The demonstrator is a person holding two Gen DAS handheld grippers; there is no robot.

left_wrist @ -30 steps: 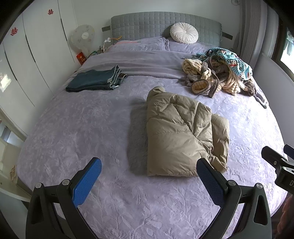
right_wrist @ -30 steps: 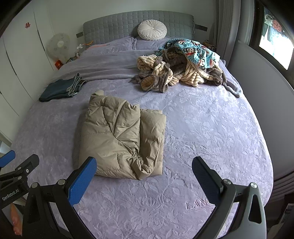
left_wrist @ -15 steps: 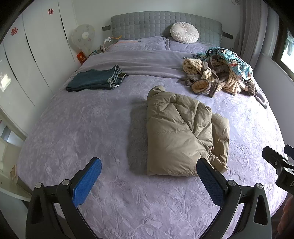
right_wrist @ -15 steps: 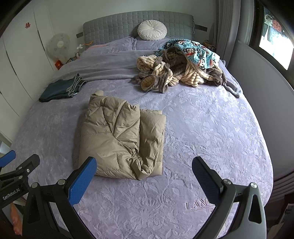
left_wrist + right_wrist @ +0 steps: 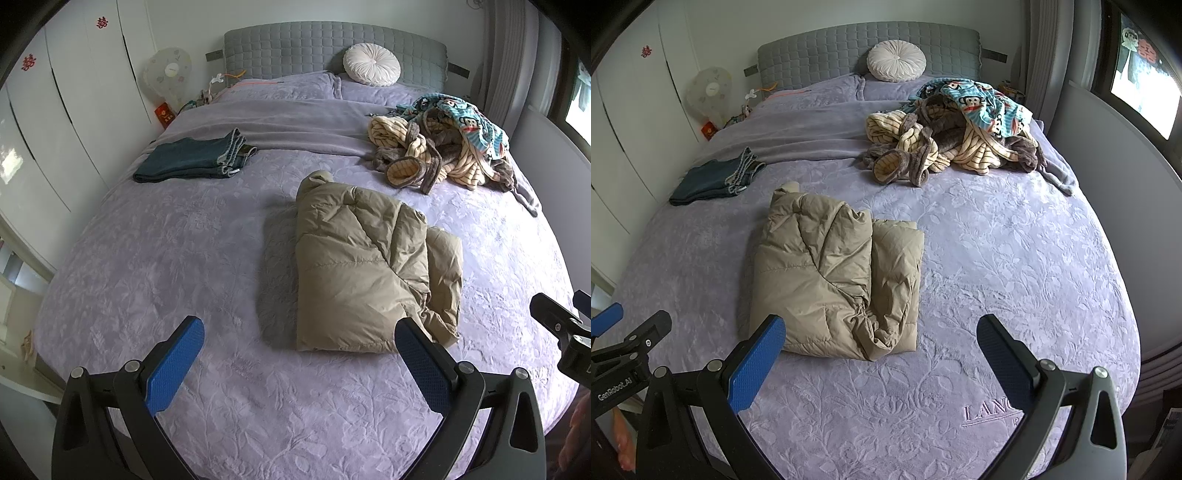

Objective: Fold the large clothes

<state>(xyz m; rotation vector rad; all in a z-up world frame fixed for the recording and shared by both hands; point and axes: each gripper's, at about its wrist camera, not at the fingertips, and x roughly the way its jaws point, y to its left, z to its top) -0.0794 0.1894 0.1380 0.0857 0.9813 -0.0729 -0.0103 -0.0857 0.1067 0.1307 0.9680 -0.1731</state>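
Observation:
A beige puffer jacket (image 5: 365, 266) (image 5: 834, 277) lies folded into a thick rectangle in the middle of the purple bed (image 5: 166, 258) (image 5: 1015, 258). My left gripper (image 5: 299, 354) hovers open above the bed's near edge, just short of the jacket's front hem, empty. My right gripper (image 5: 881, 354) is open too, held near the jacket's front right corner with nothing between its blue pads. Each gripper shows at the edge of the other's view.
Folded dark jeans (image 5: 192, 160) (image 5: 716, 179) lie at the far left. A heap of unfolded clothes (image 5: 443, 147) (image 5: 953, 133) sits at the far right. A round white cushion (image 5: 371, 69) leans on the grey headboard. White wardrobes (image 5: 55, 110) line the left, with a fan (image 5: 168, 74) beside them.

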